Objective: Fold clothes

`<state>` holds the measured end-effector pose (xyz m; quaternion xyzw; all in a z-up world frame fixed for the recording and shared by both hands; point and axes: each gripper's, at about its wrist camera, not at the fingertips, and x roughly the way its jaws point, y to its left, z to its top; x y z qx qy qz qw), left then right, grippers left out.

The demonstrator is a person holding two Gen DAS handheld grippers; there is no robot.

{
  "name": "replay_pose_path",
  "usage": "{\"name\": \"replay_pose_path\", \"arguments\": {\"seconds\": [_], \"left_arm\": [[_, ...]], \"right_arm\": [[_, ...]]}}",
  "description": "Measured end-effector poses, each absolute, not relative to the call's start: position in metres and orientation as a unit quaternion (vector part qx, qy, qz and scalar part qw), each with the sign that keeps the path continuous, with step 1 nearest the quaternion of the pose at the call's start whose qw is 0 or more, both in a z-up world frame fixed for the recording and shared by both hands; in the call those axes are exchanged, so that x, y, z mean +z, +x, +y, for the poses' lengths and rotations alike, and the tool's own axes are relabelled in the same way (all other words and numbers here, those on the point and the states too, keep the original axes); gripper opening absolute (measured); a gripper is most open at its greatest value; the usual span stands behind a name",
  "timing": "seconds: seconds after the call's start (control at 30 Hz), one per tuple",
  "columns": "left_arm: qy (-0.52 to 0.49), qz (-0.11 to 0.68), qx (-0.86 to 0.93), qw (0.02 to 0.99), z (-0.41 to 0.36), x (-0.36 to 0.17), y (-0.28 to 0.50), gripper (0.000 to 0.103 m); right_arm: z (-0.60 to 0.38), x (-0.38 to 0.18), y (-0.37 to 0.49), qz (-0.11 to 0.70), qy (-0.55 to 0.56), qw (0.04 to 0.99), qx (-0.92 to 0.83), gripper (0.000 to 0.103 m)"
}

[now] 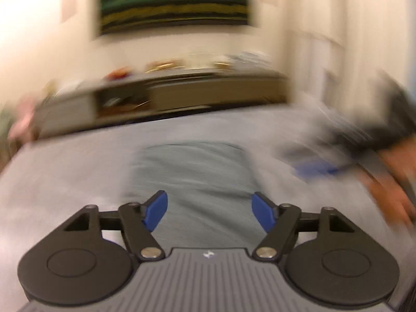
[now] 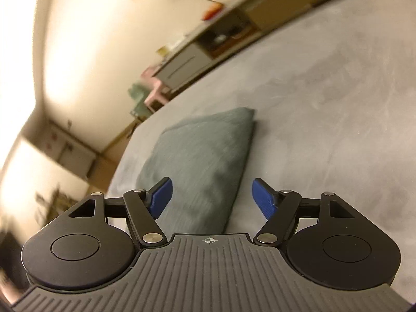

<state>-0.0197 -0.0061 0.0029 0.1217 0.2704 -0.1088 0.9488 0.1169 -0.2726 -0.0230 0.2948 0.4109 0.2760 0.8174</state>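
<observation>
Both grippers spread wide over a folded grey-green garment on a grey bed.

Nearest, the left gripper [image 1: 209, 212] has its blue pads parted with nothing pinched between them; the right gripper [image 2: 211, 197] stands released too, empty. Just beyond their tips lies the folded garment [image 2: 205, 161] flat on the grey bed cover [image 2: 325, 109] (the left view is heavily blurred). Further off, a low sideboard [image 1: 182, 96] lines the cream wall, a dark framed picture [image 1: 174, 2] above it.
</observation>
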Motion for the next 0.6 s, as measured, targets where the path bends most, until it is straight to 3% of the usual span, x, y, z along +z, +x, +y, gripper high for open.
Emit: {"name": "replay_pose_path", "arguments": {"seconds": [0.1,0.2,0.27,0.3,0.33,0.6], "left_arm": [[0.232,0.253,-0.116,0.932,-0.06,-0.025,-0.03,0.078],[0.256,0.295,-0.127,0.912,-0.078,-0.052,-0.016,0.078],[0.252,0.32,-0.122,0.905,-0.077,-0.066,-0.009,0.076],[0.249,0.326,-0.121,0.904,-0.076,-0.069,-0.007,0.076],[0.247,0.328,-0.121,0.904,-0.074,-0.068,-0.007,0.076],[0.241,0.335,-0.123,0.903,-0.064,-0.068,-0.009,0.073]], "right_arm": [[-0.256,-0.045,0.144,0.443,0.305,0.795,0.281,0.071],[-0.233,-0.06,0.156,0.457,0.293,0.788,0.292,0.071],[-0.218,-0.067,0.166,0.456,0.284,0.785,0.31,0.055],[-0.214,-0.07,0.172,0.457,0.279,0.783,0.316,0.028],[-0.21,-0.072,0.179,0.458,0.276,0.782,0.321,0.023],[-0.22,-0.069,0.235,0.419,0.334,0.786,0.307,0.012]]}}
